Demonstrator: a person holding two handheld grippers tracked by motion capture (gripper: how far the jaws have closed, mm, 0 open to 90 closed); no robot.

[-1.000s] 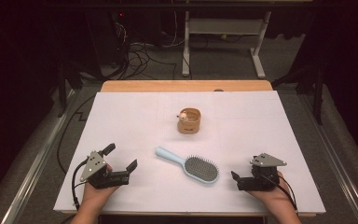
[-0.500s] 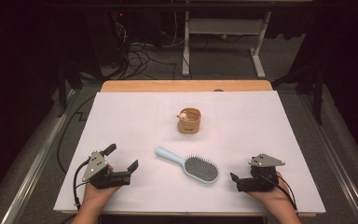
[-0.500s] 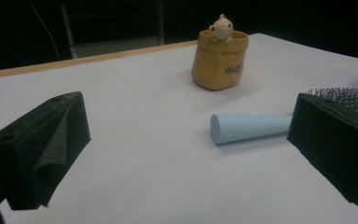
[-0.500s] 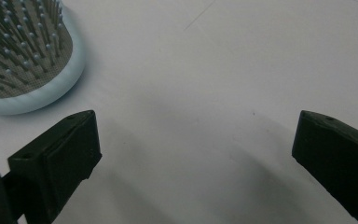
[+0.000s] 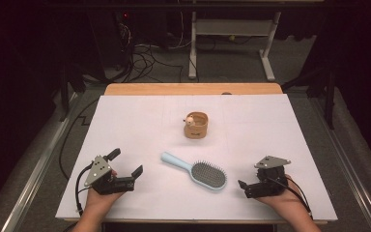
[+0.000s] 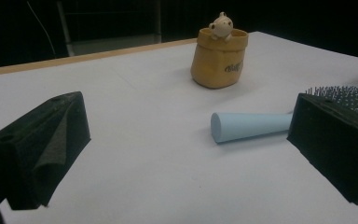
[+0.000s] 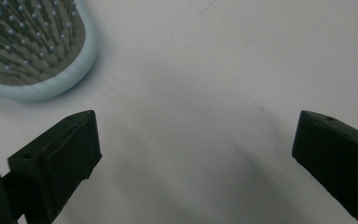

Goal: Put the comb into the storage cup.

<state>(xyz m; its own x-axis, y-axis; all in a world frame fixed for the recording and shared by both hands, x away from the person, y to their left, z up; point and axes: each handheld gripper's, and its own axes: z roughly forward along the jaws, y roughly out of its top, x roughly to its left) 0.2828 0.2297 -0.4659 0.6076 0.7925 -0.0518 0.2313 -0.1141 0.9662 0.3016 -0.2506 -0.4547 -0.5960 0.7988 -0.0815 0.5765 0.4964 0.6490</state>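
**Pre-grasp: both claws idle beside the hairbrush**

Left claw [image 5: 127,167] and right claw [image 5: 245,187] rest on the table [image 5: 140,121], jaws apart, gripping nothing. Hairbrush [image 5: 194,170] lies flat between them: handle end just ahead of the left claw, bristle head near the right claw's front-left. Judged step: approach not begun. Next move likely needs one claw brought astride the handle, then closed. Beyond the brush, well apart from both claws, a tan pouch [image 5: 196,126] stands upright, a small figurine [image 6: 222,25] peeking over its rim.

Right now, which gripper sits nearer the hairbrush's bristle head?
The right gripper: the hairbrush points its bristle end toward it, its handle toward the left gripper.
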